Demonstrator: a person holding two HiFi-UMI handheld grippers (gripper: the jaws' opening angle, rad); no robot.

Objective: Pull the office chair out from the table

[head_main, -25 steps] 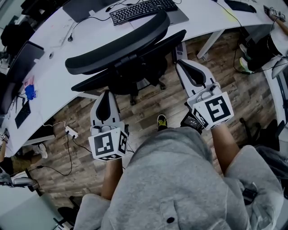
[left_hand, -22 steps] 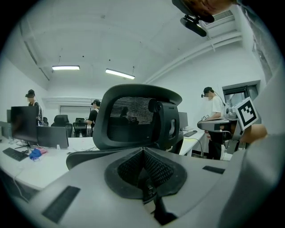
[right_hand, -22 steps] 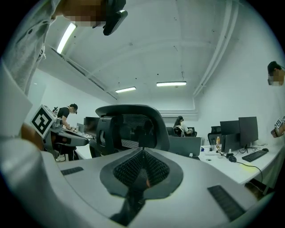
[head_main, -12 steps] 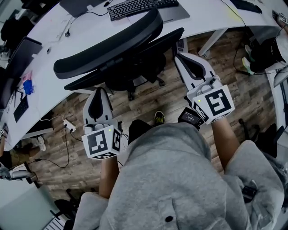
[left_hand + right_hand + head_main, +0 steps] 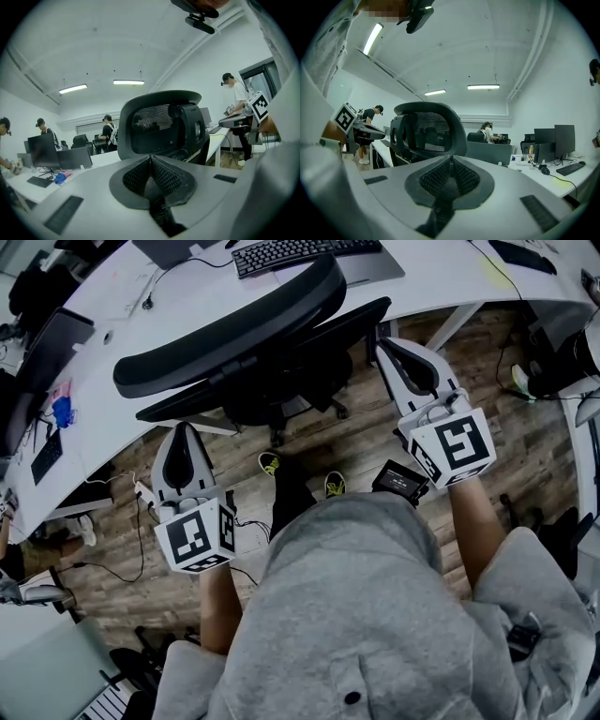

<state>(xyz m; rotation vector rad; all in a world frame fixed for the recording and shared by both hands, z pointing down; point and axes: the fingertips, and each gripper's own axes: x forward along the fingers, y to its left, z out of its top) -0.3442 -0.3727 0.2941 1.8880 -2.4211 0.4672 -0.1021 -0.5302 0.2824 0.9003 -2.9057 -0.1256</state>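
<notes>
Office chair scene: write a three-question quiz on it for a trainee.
1. True or false: the fingers of the left gripper are clamped on the office chair.
2. What lies on the table beyond the chair? A) keyboard B) plate C) basket
3. Fill in: the fingers of the right gripper are ____ (together/apart).

Key: 1 false, they are shut on nothing; 2 A; 3 together.
</notes>
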